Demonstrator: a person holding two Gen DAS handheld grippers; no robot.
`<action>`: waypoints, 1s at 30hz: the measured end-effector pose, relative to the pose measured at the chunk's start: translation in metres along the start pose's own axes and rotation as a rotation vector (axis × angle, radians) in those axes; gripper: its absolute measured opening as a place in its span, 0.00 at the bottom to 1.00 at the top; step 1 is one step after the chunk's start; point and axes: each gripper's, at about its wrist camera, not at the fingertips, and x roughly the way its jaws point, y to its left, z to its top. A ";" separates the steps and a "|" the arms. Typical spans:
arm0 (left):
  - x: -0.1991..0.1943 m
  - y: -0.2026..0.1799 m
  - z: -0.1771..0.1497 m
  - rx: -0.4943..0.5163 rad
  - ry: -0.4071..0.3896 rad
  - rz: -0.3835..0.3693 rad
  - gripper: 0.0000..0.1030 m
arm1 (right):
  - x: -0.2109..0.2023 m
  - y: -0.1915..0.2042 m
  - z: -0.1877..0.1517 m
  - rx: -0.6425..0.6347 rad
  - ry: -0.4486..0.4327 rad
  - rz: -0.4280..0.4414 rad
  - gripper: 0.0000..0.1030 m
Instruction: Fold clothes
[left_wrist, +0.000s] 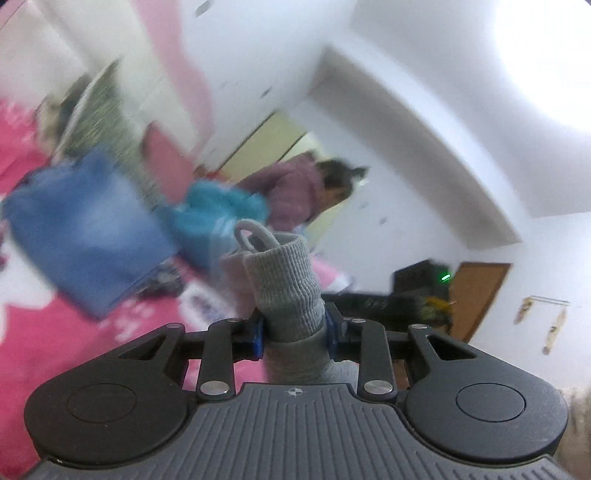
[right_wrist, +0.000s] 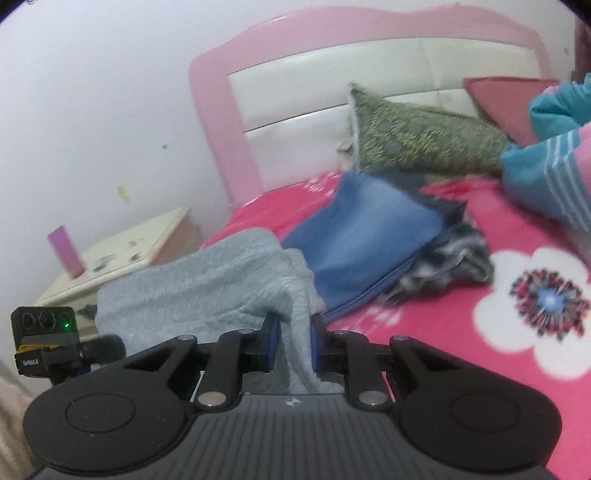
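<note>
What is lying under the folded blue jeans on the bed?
A dark, black-and-white patterned garment sticks out from beneath the folded blue jeans, on the pink flowered bedspread. How far it extends underneath, and whether anything else lies there, is covered.

Black claw (left_wrist: 294, 334) linkages, silver rivets, blue pads (right_wrist: 272, 341), ribbed grey housing.
</note>
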 end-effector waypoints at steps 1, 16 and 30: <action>0.002 0.017 -0.007 -0.047 0.036 0.037 0.28 | 0.011 -0.005 0.001 -0.006 -0.001 -0.015 0.18; -0.005 0.068 -0.020 -0.261 0.139 0.293 0.44 | 0.023 -0.017 -0.029 0.121 -0.057 -0.383 0.25; 0.058 -0.057 -0.029 0.091 0.306 0.199 0.49 | -0.303 0.074 -0.209 0.410 -0.283 -0.991 0.25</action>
